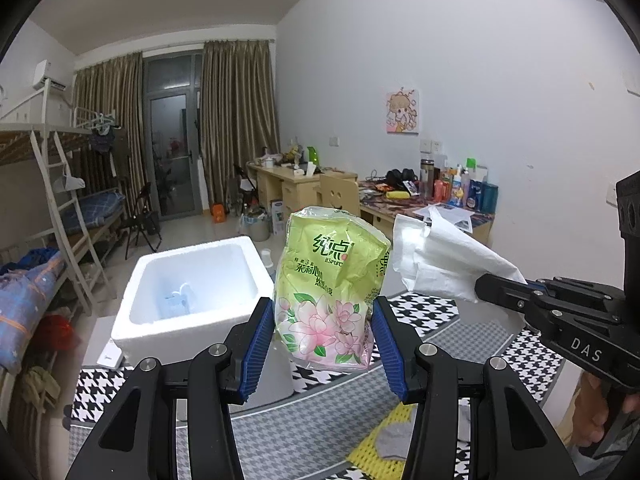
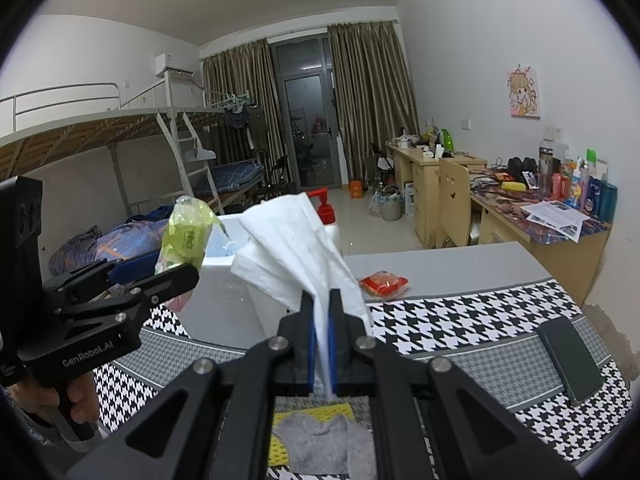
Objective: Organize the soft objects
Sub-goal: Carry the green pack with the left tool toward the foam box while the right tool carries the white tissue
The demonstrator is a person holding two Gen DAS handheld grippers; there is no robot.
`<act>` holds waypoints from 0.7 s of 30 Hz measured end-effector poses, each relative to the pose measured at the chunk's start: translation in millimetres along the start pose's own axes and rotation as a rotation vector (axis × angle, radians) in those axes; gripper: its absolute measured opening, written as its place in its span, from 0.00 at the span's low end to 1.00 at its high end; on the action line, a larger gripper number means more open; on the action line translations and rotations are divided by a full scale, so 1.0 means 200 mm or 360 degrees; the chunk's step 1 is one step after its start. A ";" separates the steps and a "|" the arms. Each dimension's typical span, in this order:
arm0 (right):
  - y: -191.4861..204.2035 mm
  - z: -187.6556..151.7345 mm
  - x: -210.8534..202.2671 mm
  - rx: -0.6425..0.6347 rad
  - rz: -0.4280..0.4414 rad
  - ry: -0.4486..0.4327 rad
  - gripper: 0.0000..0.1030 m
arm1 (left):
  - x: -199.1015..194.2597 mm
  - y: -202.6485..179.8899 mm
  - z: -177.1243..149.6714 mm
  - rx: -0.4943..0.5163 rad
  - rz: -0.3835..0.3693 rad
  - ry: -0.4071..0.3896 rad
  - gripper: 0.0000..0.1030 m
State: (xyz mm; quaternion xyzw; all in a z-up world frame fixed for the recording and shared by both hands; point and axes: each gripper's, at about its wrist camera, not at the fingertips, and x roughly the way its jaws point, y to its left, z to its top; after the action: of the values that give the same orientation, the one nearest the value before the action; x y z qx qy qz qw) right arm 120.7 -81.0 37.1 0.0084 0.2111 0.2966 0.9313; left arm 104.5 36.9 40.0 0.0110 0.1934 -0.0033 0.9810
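The left gripper [image 1: 322,330] clamps a green flowered tissue pack [image 1: 334,280] upright, lifted above the houndstooth mat [image 1: 424,316] beside a white foam box [image 1: 192,284]. The right gripper [image 2: 322,344], nearly closed, pinches a white tissue [image 2: 292,248] that fans upward.

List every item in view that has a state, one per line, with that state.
Left gripper: clamped on the tissue pack.
Tissue pack: held upright, off the table, crumpled.
Right gripper: shut on the tissue.
Tissue: pinched at one end, unfolded, held in the air.
Foam box: open, no lid on it.
Grey cloth: lying crumpled on the yellow mat.
Phone: flat on the table, screen dark.
Red packet: lying on the table, untouched.
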 end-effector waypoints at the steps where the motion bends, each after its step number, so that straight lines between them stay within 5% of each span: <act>1: 0.00 0.01 0.01 0.0005 0.0000 -0.0004 0.07 | 0.00 0.00 0.00 -0.0003 0.0005 -0.0004 0.50; 21: 0.05 0.14 0.10 -0.0009 -0.0018 -0.0005 0.07 | 0.07 0.11 0.11 0.0002 0.0114 -0.0039 0.50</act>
State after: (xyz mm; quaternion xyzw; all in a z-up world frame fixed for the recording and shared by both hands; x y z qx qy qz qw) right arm 141.4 -58.2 56.6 0.0050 0.2087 0.2921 0.9333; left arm 127.2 58.0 56.0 0.0185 0.1808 0.0314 0.9828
